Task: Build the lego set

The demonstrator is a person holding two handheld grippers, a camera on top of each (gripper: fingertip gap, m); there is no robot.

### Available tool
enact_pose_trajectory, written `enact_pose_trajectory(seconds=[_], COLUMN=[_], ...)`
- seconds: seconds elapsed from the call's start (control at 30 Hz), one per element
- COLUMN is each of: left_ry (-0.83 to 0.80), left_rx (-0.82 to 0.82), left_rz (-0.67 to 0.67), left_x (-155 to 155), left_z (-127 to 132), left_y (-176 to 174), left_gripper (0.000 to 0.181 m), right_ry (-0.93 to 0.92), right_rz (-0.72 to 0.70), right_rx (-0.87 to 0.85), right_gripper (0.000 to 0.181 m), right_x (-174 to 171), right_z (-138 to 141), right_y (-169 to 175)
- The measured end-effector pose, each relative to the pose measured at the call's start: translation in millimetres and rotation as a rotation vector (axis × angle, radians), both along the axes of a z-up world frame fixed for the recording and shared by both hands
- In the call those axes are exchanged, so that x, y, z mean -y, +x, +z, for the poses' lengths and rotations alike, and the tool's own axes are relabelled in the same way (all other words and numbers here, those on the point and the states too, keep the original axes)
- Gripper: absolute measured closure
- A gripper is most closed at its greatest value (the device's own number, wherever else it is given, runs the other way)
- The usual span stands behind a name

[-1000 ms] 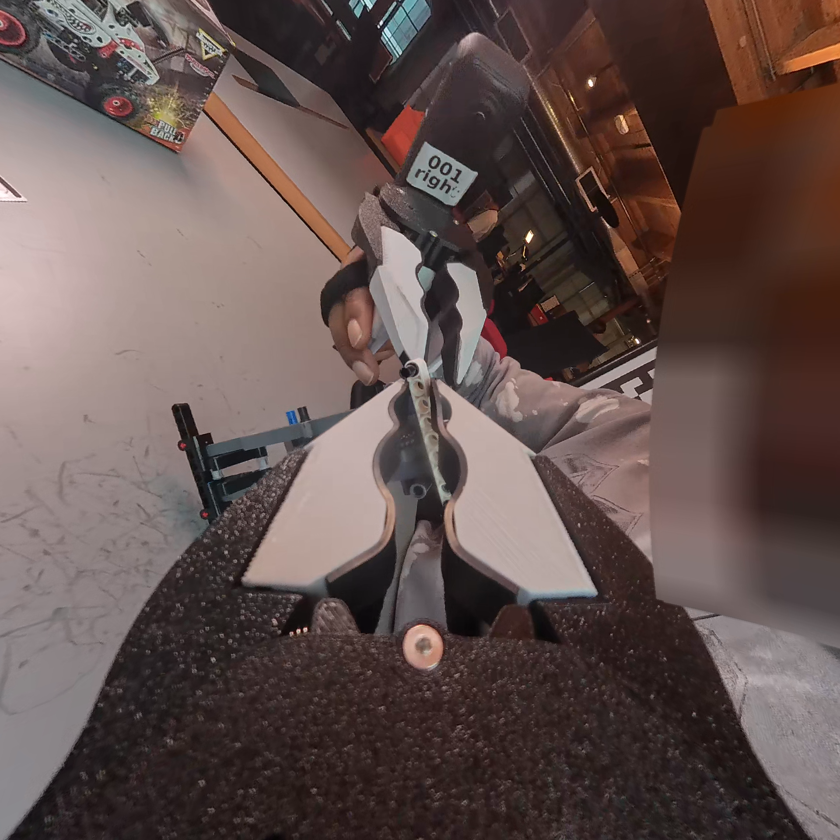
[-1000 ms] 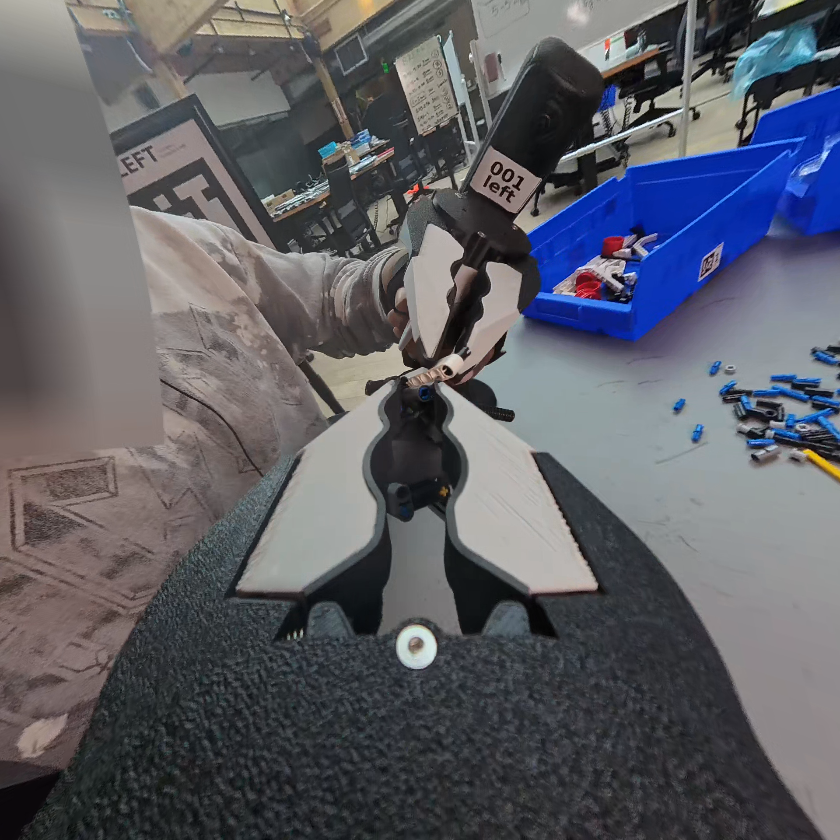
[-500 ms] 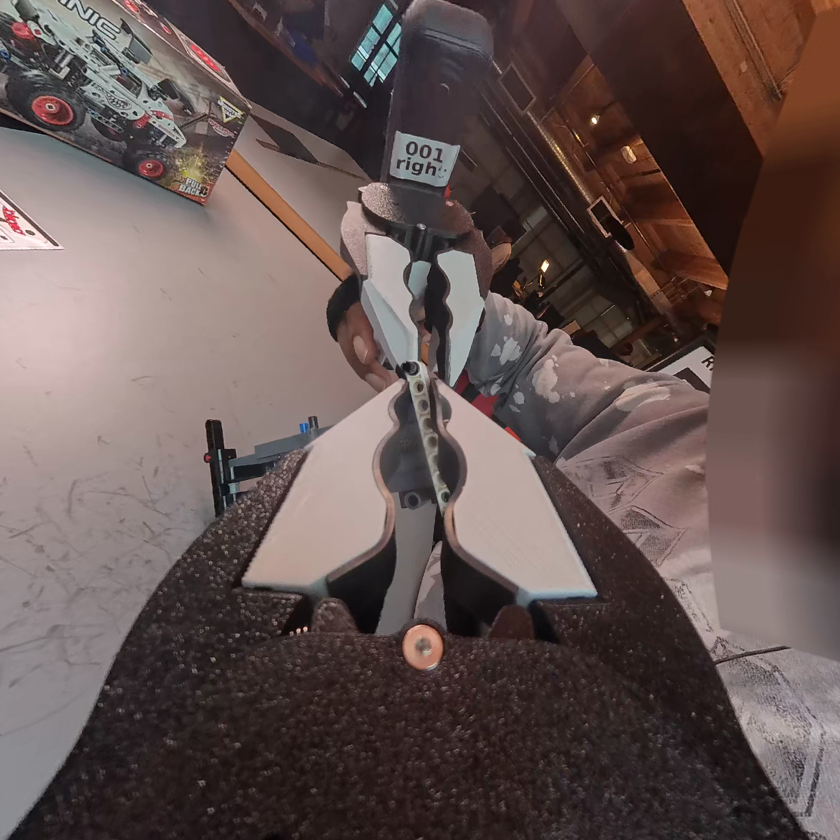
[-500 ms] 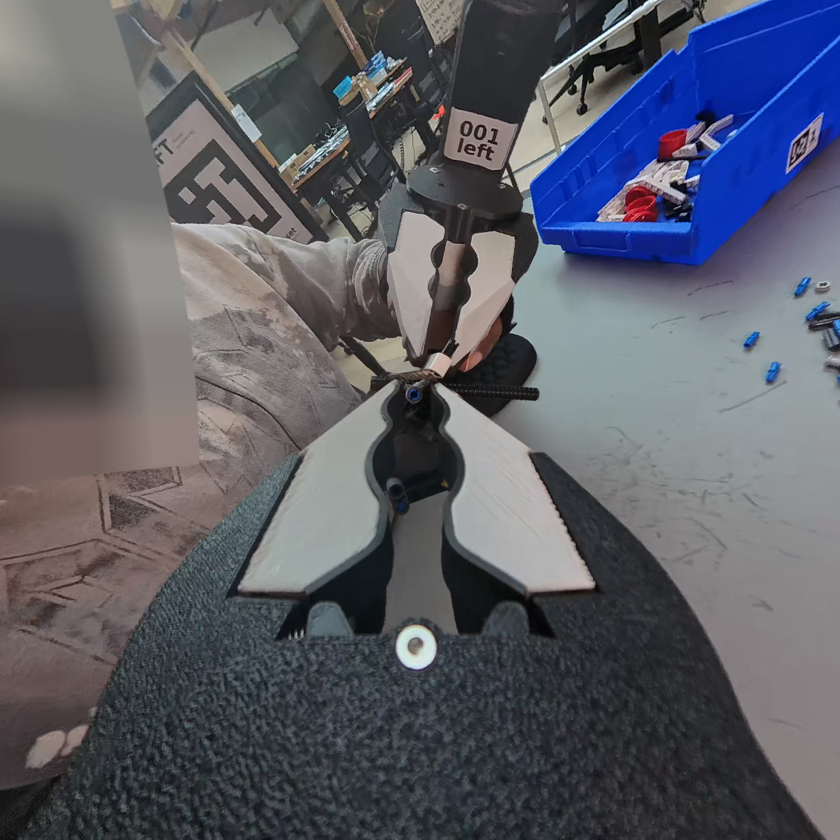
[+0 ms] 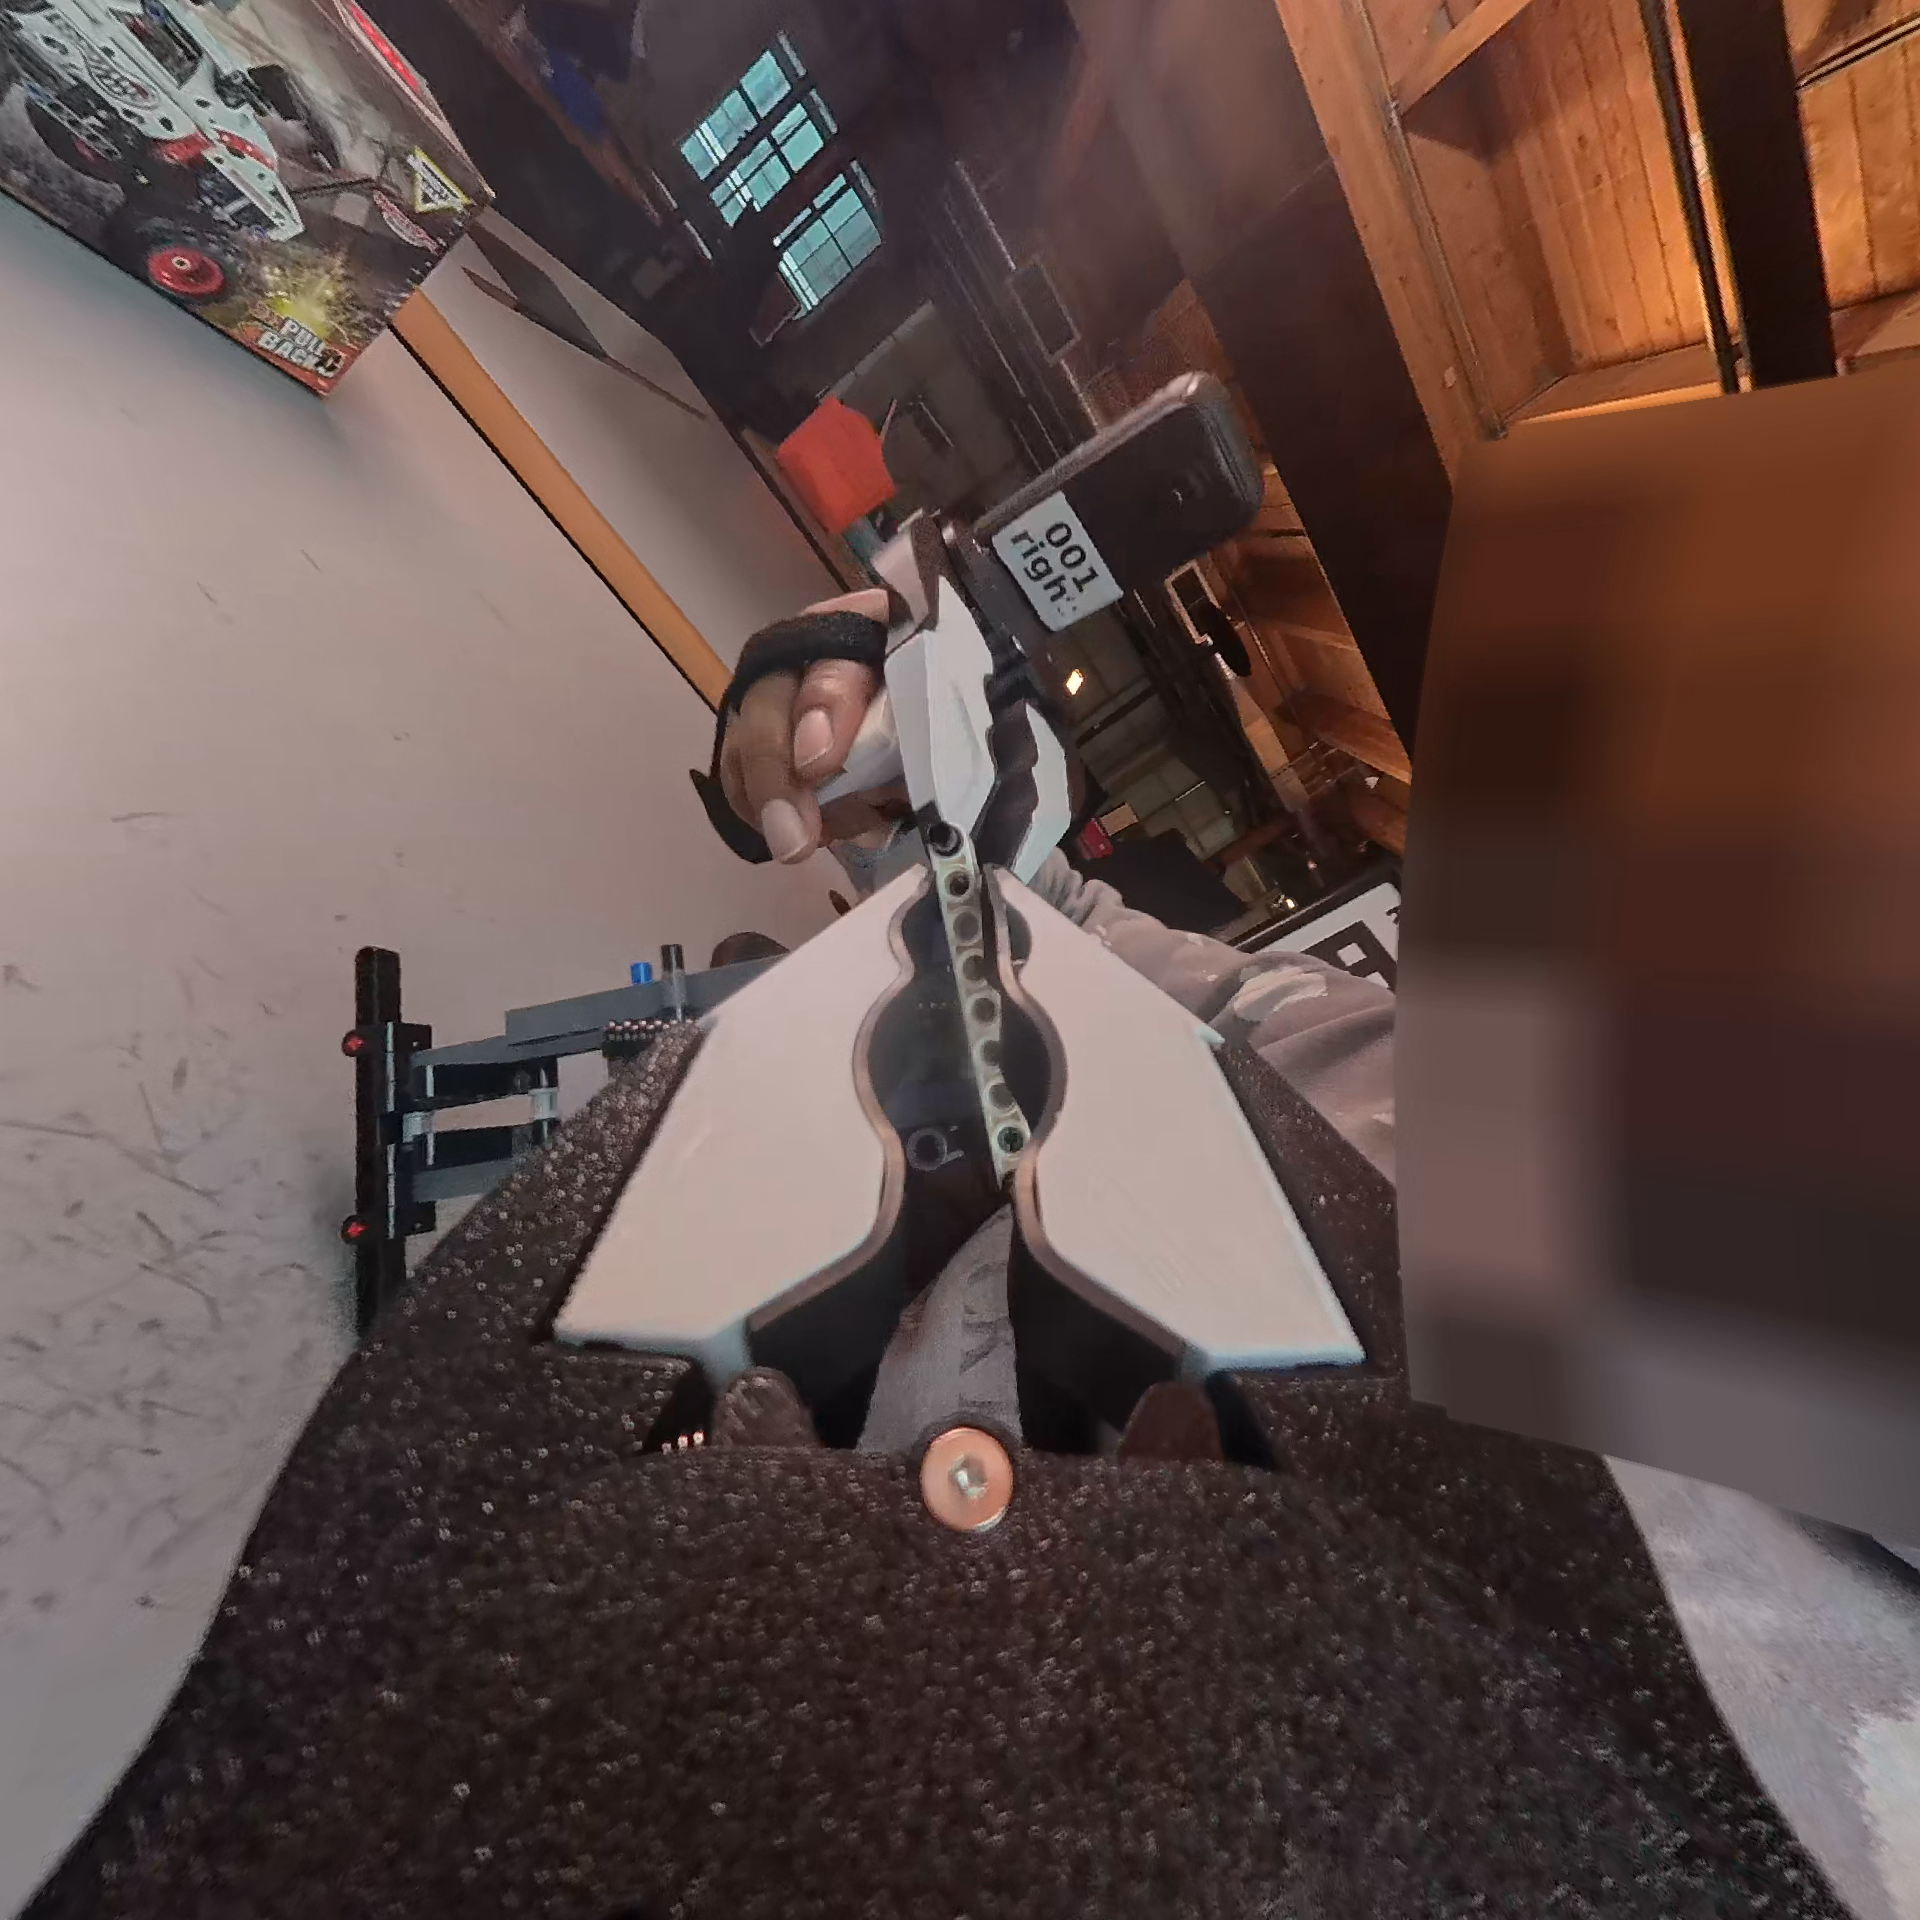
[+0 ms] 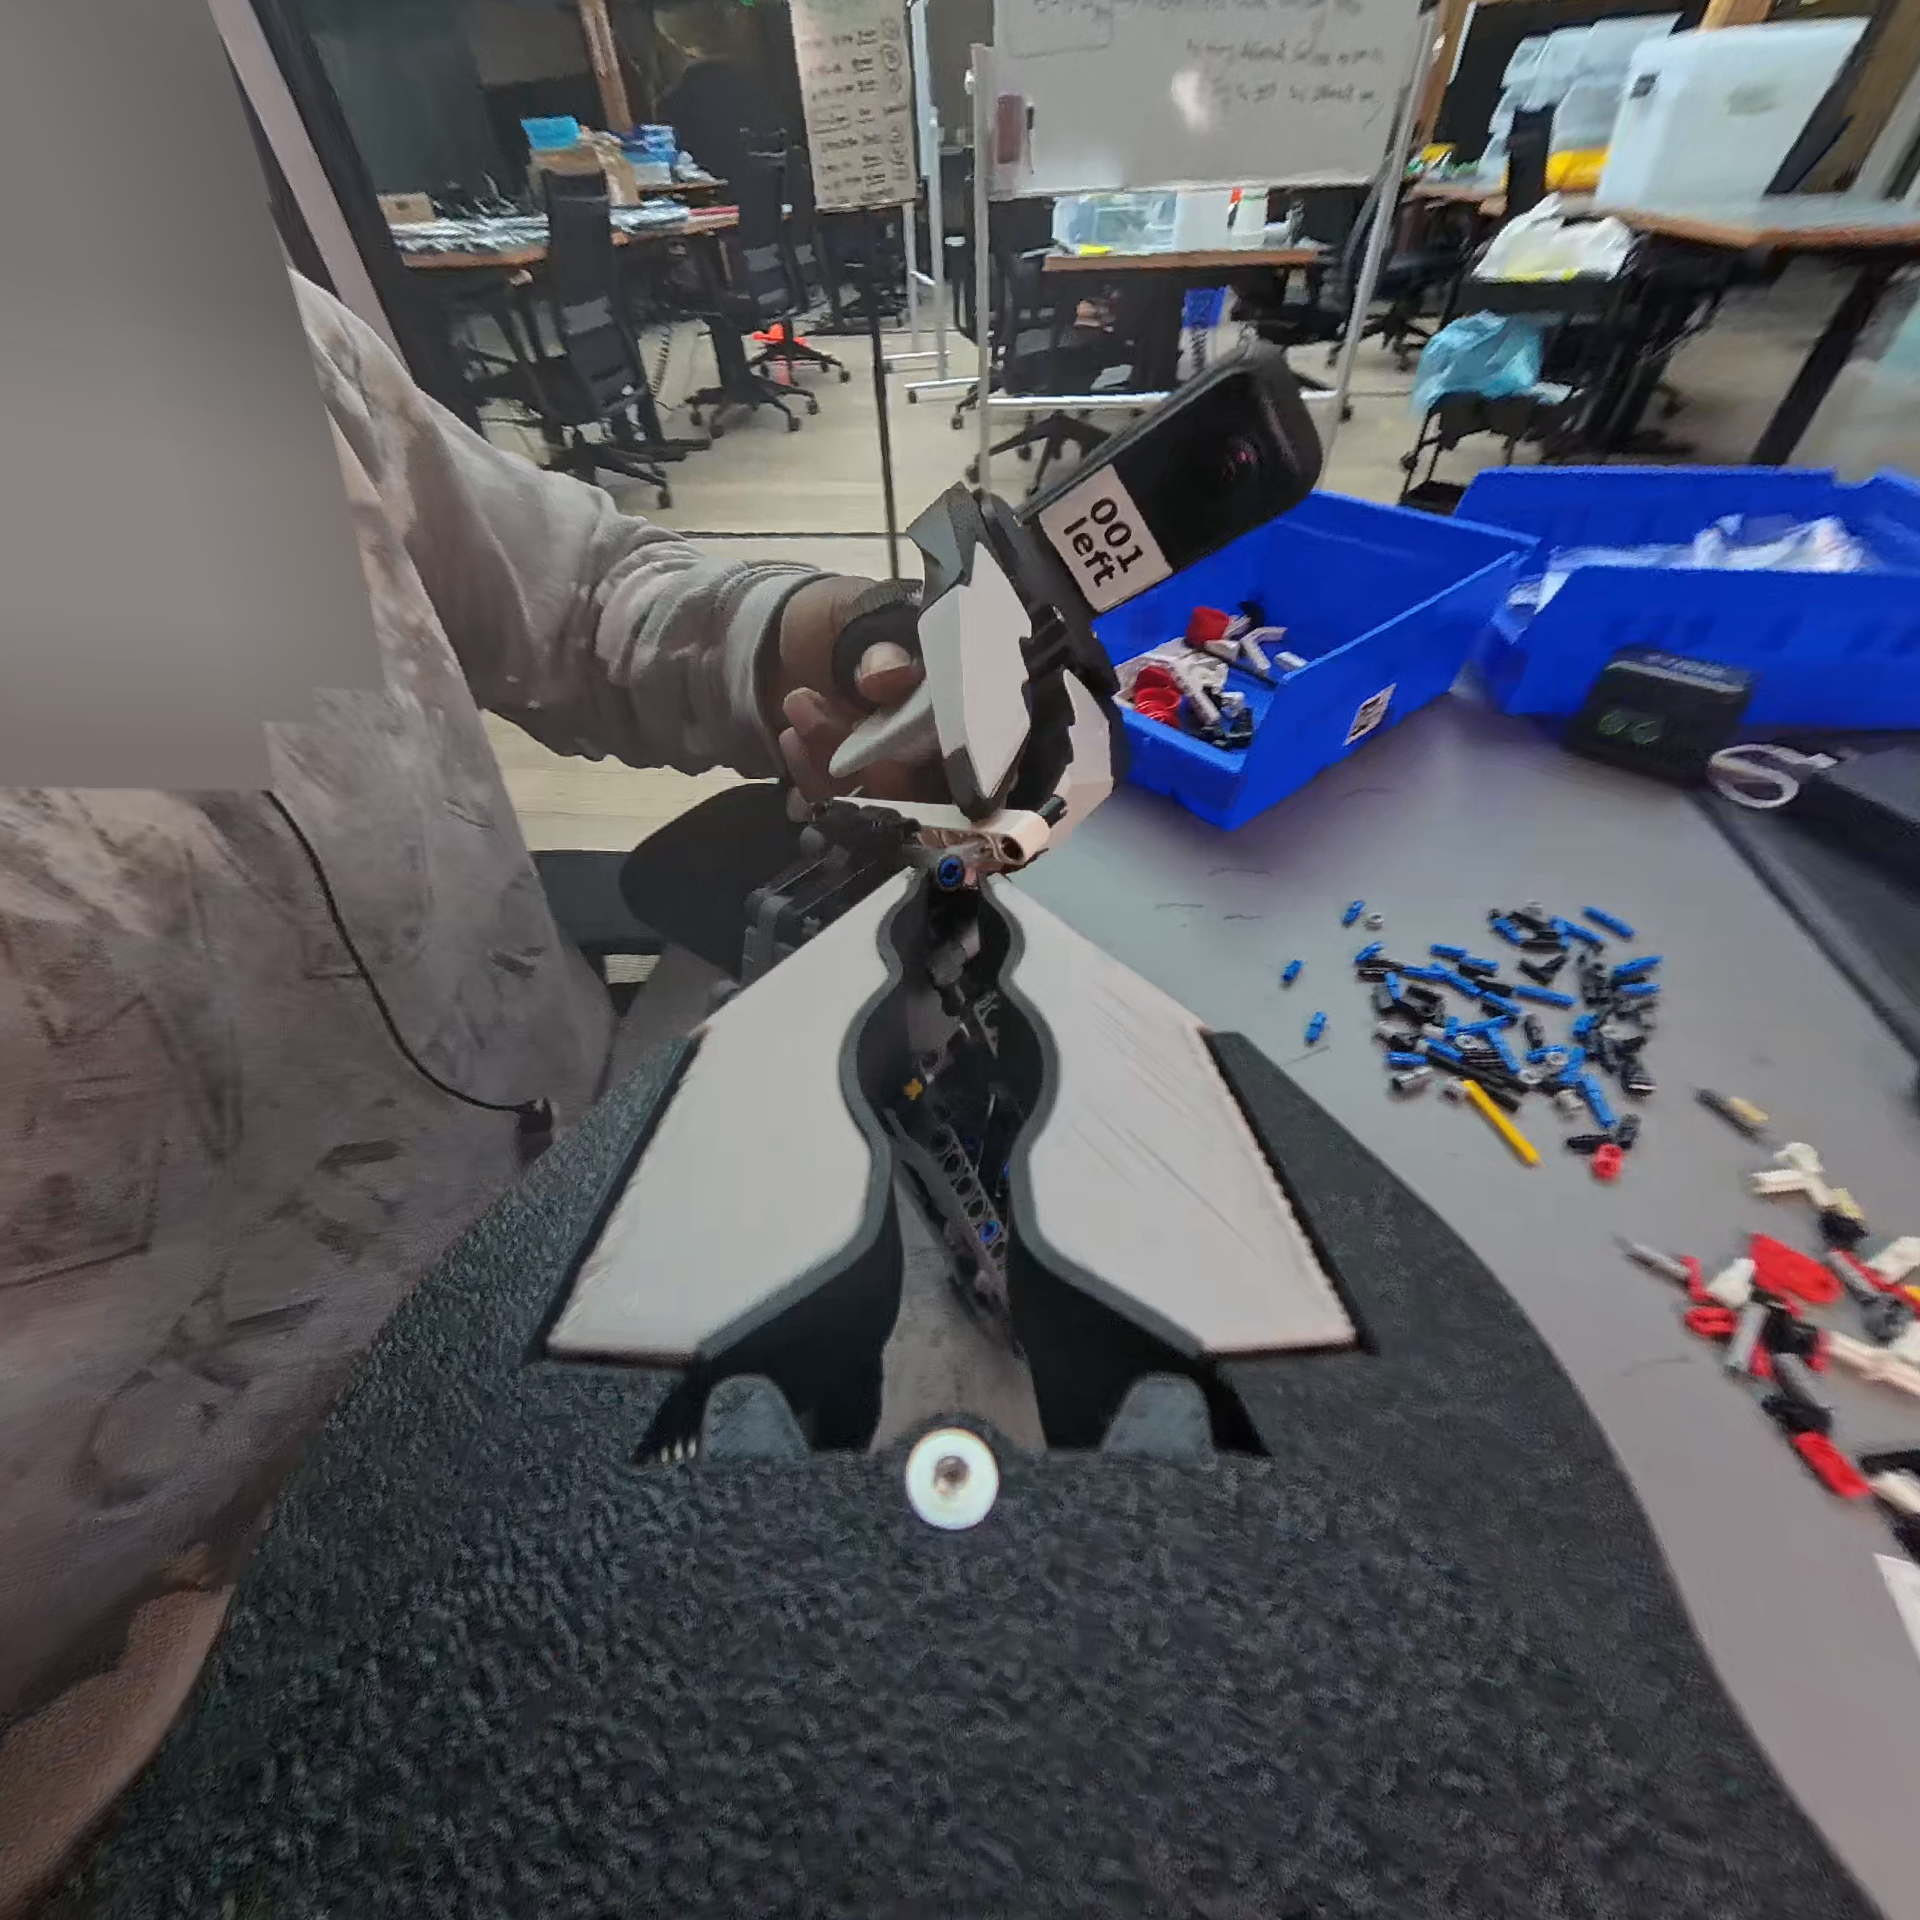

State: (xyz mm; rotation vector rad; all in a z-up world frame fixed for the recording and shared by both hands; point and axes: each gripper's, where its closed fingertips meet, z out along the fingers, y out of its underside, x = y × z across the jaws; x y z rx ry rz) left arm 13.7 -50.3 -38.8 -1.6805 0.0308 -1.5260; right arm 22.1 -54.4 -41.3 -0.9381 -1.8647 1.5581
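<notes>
Pale beam held lengthwise in the left gripper, its far end meeting the right gripper's tips

The left gripper (image 5: 961, 883) is clamped on a pale, slim plastic beam with a row of round holes (image 5: 977, 997), whose long axis runs straight ahead between the fingers and just past the tips. The right gripper (image 6: 961, 883) faces it tip to tip, closed on a dark, partly built lego frame with blue pins (image 6: 951, 1132); seen from there the beam (image 6: 1003, 836) lies crosswise at the tips, by a blue pin. Both are raised off the grey worktop (image 6: 1299, 894). I judge that the join depends on one end hole lining up with that pin.
</notes>
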Motion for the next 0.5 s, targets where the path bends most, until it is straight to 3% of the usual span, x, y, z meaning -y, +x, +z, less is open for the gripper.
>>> enact_pose_trajectory(seconds=[0.33, 0.5], left_ry=[-0.024, -0.031], left_rx=[0.055, 0.049], left_rz=[-0.109, -0.120], left_x=[5.7, 5.2], left_z=[-0.9, -2.9], left_y=[0.0, -2.3], left_gripper=[0.173, 0.173], right_ry=[0.153, 0.130], right_rz=[-0.173, -0.170], right_rx=[-0.174, -0.182], right_gripper=[0.178, 0.179], right_x=[6.0, 6.3], right_z=[0.6, 0.6], right_y=[-1.3, -4.6])
